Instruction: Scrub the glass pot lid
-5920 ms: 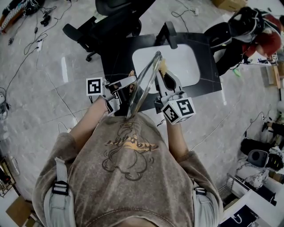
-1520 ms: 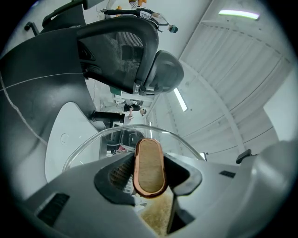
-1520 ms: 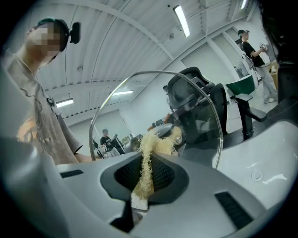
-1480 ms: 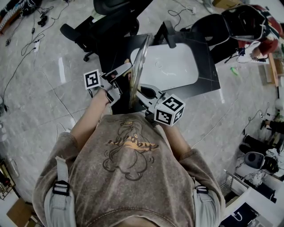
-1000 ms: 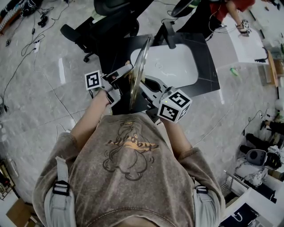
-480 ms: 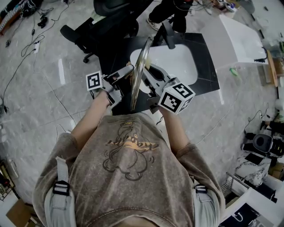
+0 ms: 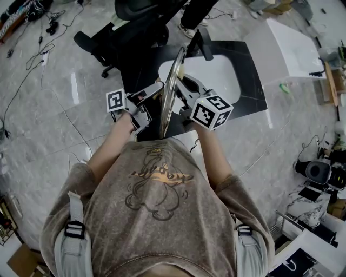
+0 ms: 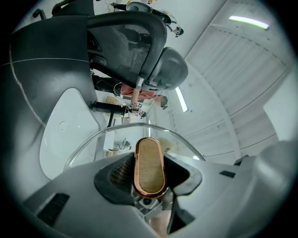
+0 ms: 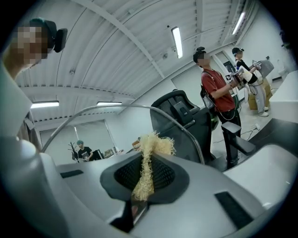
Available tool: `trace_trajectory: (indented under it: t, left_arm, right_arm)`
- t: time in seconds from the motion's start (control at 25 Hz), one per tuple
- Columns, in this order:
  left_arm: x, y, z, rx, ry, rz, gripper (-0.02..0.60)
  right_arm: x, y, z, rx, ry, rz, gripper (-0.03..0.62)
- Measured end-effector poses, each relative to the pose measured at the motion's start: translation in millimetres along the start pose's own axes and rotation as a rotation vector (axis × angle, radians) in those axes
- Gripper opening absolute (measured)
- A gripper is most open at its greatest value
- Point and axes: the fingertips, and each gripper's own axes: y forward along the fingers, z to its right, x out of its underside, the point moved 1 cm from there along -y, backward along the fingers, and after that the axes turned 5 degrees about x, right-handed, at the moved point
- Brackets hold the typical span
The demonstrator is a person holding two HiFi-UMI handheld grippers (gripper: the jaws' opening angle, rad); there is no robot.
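The glass pot lid [image 7: 172, 81] stands on edge over the sink, seen rim-on in the head view. My left gripper [image 7: 155, 93] is on its left side, shut on the lid's oval wooden knob [image 8: 150, 165] with a copper rim. My right gripper [image 7: 184, 86] is on the lid's right side, shut on a yellow fibrous scrubber [image 9: 150, 148]. The scrubber's frayed tip lies against the glass, whose metal rim [image 9: 111, 107] arcs above the gripper. How hard the scrubber presses is not visible.
Below the lid is a white sink basin [image 7: 219, 76] in a black countertop [image 7: 254, 92], with a black faucet [image 7: 204, 42] behind. A black office chair [image 7: 130, 24] stands far left. A person's legs [image 7: 195, 12] are beyond the sink. A white table [image 7: 292, 46] stands right.
My right gripper has slid away from my body along the lid's right face, toward the far rim. The lid and left gripper have held still. A person behind the sink has walked leftward.
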Motion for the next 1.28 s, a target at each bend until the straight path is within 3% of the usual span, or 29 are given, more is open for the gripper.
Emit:
trace_trajectory:
  t: [0.48, 0.8, 1.28]
  left_arm:
    - [2, 0, 1, 0.018, -0.017, 0.005, 0.178]
    - [0, -1, -1, 0.028, -0.028, 0.027, 0.178]
    - [-3, -4, -2, 0.023, -0.023, 0.046, 0.178]
  right_arm:
    - [39, 14, 43, 0.086, 0.017, -0.083, 0.04]
    - [82, 13, 65, 0.131, -0.01, -0.197, 0.04]
    - [129, 1, 64, 0.119, 0.019, -0.29, 0.04]
